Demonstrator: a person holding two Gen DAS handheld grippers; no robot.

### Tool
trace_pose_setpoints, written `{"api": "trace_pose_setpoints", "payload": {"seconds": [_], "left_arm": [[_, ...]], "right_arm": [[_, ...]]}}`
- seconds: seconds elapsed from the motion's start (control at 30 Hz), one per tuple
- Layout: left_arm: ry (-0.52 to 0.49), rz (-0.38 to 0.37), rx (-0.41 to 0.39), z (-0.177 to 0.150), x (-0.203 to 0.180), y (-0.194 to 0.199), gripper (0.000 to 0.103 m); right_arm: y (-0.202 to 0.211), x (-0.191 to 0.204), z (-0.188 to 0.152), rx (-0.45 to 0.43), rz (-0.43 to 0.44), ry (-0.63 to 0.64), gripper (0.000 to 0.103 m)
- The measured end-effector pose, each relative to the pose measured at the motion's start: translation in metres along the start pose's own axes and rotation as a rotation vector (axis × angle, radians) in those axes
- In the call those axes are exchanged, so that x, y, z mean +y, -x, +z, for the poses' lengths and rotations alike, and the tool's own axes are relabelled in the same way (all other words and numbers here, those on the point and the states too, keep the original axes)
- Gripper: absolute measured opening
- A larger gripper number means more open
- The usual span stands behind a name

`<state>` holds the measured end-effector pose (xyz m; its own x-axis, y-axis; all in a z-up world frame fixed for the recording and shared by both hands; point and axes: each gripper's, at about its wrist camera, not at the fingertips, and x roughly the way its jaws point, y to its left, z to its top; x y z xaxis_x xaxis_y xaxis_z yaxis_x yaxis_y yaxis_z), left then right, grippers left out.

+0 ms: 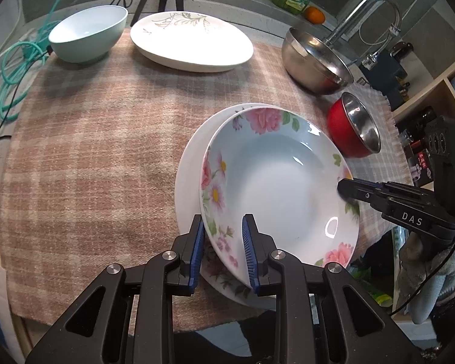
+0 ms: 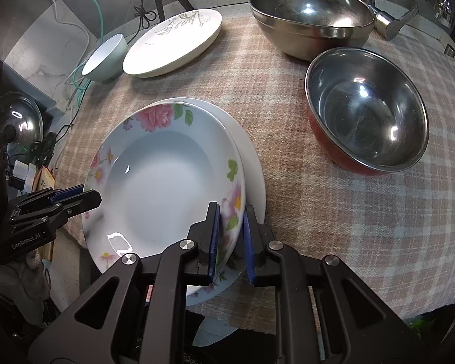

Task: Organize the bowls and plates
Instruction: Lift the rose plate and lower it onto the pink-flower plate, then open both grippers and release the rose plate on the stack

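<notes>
Left wrist view: the left gripper straddles the near rim of the deep white plate with pink flowers round its rim; its blue pads sit either side of the rim, narrow, seemingly closed on it.
Right wrist view: the right gripper bites the opposite rim of the same plate, pads close on either side; it looks gripped, though contact is hard to confirm.
Plate position: the floral plate sits tilted over a larger plain white plate, offset from it, on the pink checked cloth near the table's front edge.
Other dishes: a pale green ceramic bowl and a white oval plate with a grey leaf print at the back; a large steel bowl and a red-sided steel bowl to the right.
Step in hand: probably seating or lifting the floral plate on the plain one.
Doing it well: keep both grips level and moving together, centre the upper plate over the lower, lower it gently, and let go only when the rim rests evenly.
Risk: an uneven release could let it slide toward the table edge.
</notes>
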<state>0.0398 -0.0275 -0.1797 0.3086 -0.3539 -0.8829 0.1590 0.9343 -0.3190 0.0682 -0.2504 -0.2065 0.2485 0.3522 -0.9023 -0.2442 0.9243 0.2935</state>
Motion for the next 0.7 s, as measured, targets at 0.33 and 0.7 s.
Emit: {"api": "trace_pose_setpoints", "payload": {"seconds": [0.33, 0.7], "left_arm": [[-0.040, 0.049, 0.000, 0.002, -0.006, -0.002, 0.023], [-0.049, 0.058, 0.012, 0.003, -0.008, -0.002, 0.023]], "right_arm": [[-0.003, 0.010, 0.001, 0.001, -0.062, 0.071, 0.018], [-0.003, 0.021, 0.000, 0.002, -0.086, 0.135, 0.036]]}}
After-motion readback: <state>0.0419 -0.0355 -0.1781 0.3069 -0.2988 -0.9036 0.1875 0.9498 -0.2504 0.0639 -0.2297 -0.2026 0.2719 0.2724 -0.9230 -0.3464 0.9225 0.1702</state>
